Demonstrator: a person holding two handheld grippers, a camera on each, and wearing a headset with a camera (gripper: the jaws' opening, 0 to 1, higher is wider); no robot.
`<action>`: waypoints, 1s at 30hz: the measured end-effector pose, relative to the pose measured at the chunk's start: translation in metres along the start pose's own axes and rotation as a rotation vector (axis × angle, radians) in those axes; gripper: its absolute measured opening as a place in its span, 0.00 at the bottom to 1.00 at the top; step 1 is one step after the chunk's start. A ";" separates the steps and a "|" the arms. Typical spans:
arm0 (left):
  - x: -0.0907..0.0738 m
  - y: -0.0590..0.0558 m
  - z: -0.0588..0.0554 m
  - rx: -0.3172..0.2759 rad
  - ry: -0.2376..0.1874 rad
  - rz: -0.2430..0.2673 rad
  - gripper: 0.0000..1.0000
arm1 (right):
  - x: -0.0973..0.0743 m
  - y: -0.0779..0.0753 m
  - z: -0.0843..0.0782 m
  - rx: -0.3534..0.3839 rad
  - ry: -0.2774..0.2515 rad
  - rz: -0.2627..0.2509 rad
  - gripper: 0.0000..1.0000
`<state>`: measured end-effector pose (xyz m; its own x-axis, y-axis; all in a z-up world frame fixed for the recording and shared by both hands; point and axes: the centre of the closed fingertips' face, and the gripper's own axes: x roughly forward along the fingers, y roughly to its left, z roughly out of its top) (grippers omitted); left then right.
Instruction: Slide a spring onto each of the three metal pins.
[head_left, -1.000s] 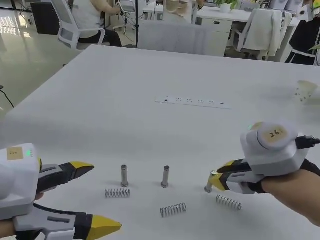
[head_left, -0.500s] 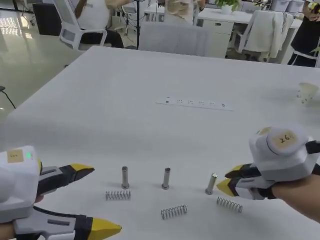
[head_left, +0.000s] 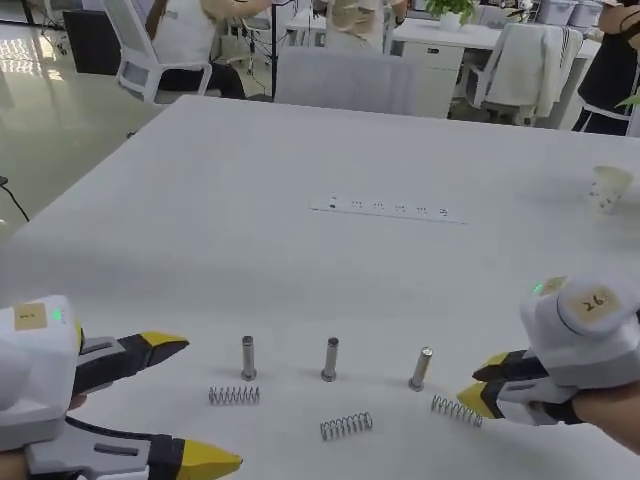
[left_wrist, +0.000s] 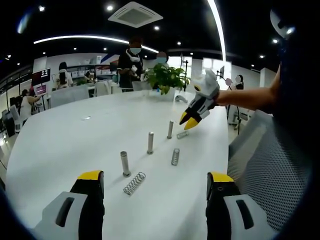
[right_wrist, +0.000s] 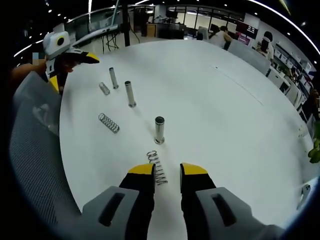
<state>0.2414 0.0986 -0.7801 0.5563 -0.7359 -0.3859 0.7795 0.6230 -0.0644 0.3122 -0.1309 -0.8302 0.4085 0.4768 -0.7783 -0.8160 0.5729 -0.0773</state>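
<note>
Jaws of the left gripper stand spread wide at the lower left of the head view. The yellow tips point right over the white table with nothing between them, and the gripper's body is cut off by the frame's edge. Just to its right the left pin stands upright and bare, with the left spring lying flat in front of its base (apart from it, as far as the head view tells). Next is the middle pin, also upright and bare, and the middle spring lies nearer the person, a little askew. The right pin carries no spring either. The right spring lies on the table near it, one end toward the pin and the other reaching the tips of the right gripper. That gripper's jaws are parted only narrowly. In the right gripper view the coil's near end sits in the gap between them, and whether either tip touches it is hard to make out. The hand holding that gripper runs off the right edge. Farther back, a power strip lies flat mid-table and a paper cup stands near the right side. Chairs and seated people beyond the far edge are cropped at the top.
</note>
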 end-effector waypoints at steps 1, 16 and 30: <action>0.000 0.000 0.000 0.000 0.000 0.000 0.81 | 0.000 0.001 -0.002 -0.001 0.003 0.005 0.18; 0.001 0.000 -0.001 -0.002 0.004 0.000 0.80 | 0.007 0.009 -0.020 -0.022 0.052 0.037 0.16; 0.001 0.001 -0.002 -0.004 0.005 0.001 0.79 | 0.012 0.013 -0.028 -0.029 0.076 0.063 0.12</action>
<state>0.2419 0.0990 -0.7820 0.5560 -0.7338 -0.3904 0.7776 0.6251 -0.0675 0.2951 -0.1365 -0.8575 0.3241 0.4586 -0.8274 -0.8513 0.5228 -0.0437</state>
